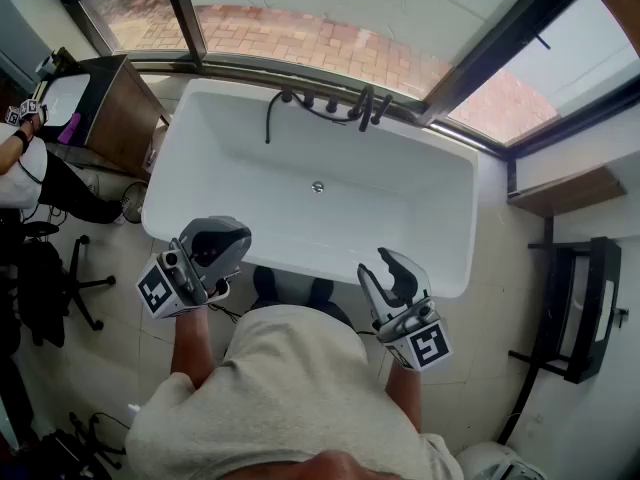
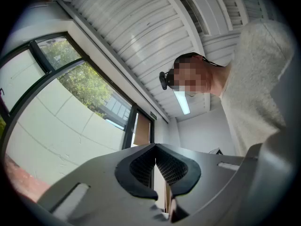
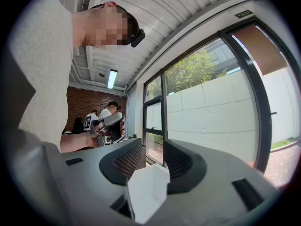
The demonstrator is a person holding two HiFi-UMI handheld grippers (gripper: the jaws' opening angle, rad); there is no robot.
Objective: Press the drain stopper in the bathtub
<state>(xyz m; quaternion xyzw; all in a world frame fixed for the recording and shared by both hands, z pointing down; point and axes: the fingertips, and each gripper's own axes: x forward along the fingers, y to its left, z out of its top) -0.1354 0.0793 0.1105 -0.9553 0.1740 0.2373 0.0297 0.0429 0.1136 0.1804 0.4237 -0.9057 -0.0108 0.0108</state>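
The white bathtub (image 1: 200, 148) lies below me in the head view, with the small round metal drain stopper (image 1: 318, 186) on its floor near the middle. Both grippers hang over the tub's near rim, well short of the stopper. My left gripper (image 1: 222, 236) is shut, its pads touching with nothing between them. My right gripper (image 1: 398, 271) is open and empty. The two gripper views point upward: the left gripper (image 2: 155, 160) faces ceiling and window, and the right gripper (image 3: 154, 157) faces the window wall. Neither shows the tub.
Black taps and a hose (image 1: 352, 108) sit on the tub's far rim under the window. A wooden cabinet (image 1: 122, 118) and another person (image 1: 25, 173) are at the left. A black rack (image 1: 585, 308) stands at the right. My torso fills the bottom middle.
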